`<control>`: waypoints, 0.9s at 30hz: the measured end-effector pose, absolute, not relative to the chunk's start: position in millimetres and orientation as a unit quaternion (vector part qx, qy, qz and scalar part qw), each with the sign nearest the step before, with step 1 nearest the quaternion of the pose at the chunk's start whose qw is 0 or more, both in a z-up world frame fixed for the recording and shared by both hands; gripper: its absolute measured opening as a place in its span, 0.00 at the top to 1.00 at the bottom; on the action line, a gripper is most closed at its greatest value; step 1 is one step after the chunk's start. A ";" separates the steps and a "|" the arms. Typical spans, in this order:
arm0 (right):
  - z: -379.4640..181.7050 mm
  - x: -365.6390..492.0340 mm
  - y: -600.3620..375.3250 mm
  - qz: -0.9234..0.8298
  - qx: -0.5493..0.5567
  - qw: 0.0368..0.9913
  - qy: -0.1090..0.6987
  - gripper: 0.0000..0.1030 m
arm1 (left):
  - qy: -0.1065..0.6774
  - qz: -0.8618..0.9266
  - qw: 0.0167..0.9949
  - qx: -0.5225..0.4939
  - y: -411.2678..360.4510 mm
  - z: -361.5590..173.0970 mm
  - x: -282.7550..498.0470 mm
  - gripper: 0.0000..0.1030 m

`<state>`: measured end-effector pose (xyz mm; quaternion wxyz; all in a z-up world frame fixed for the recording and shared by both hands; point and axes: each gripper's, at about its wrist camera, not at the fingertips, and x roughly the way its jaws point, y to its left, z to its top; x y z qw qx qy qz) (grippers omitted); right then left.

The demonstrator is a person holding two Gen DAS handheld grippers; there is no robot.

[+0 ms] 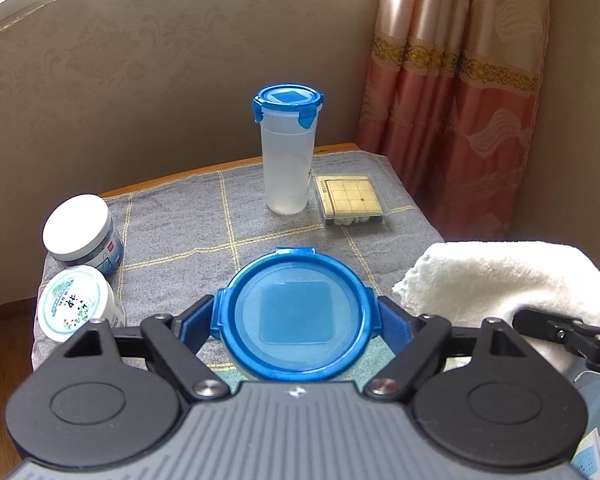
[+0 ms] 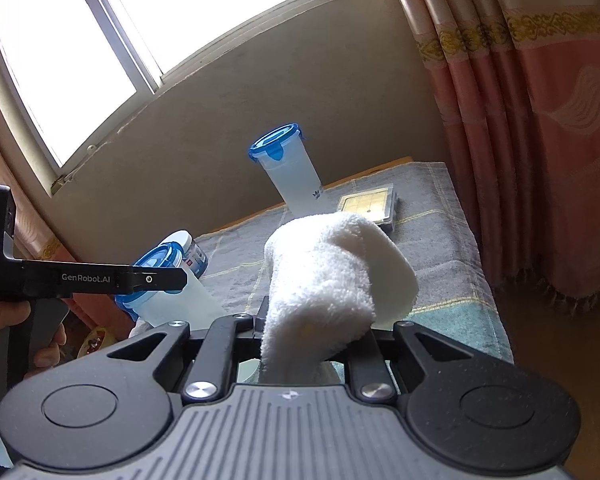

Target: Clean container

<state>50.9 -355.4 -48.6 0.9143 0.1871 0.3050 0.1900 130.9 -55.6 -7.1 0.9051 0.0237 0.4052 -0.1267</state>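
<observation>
From the left wrist camera, the left gripper (image 1: 298,320) clamps a frosted container with a blue clip lid (image 1: 298,314), its blue fingers (image 1: 198,322) pressed against opposite sides just under the lid rim; the lid faces the camera, so the container's long axis runs away from the lens, down toward the grey checked towel (image 1: 188,220) covering the table. Ahead of the fingers a second, tall lidded tumbler (image 1: 288,152) stands upright, with a small clear box holding a grid board (image 1: 352,200) just to its right. Left of the gripper sit two white-lidded jars (image 1: 80,228), one nearer than the other. To the right, a white cloth (image 1: 508,280) drapes over the tip of the other tool. From the right wrist camera, the right gripper (image 2: 316,332) is pinched on the white cloth, which bulges up and forward between its fingers. To its left the held container (image 2: 168,280) is tilted, lid up and leaning leftward, the left tool's black finger (image 2: 156,279) crossing it, with a person's hand (image 2: 16,328) on that tool's handle. The upright tumbler stands beyond the cloth.
</observation>
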 end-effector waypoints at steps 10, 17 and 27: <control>-47.6 56.8 -345.9 0.190 0.172 0.912 0.319 0.81 | 0.407 -0.250 0.875 0.084 -37.9 -4.2 145.4 0.19; -44.9 68.2 -330.5 0.181 0.156 0.911 0.336 0.81 | 0.398 -0.385 0.817 0.161 -26.6 -1.5 162.2 0.19; -41.7 84.3 -313.8 0.177 0.139 0.907 0.357 0.81 | 0.366 -0.543 0.715 0.245 -17.5 0.0 178.9 0.19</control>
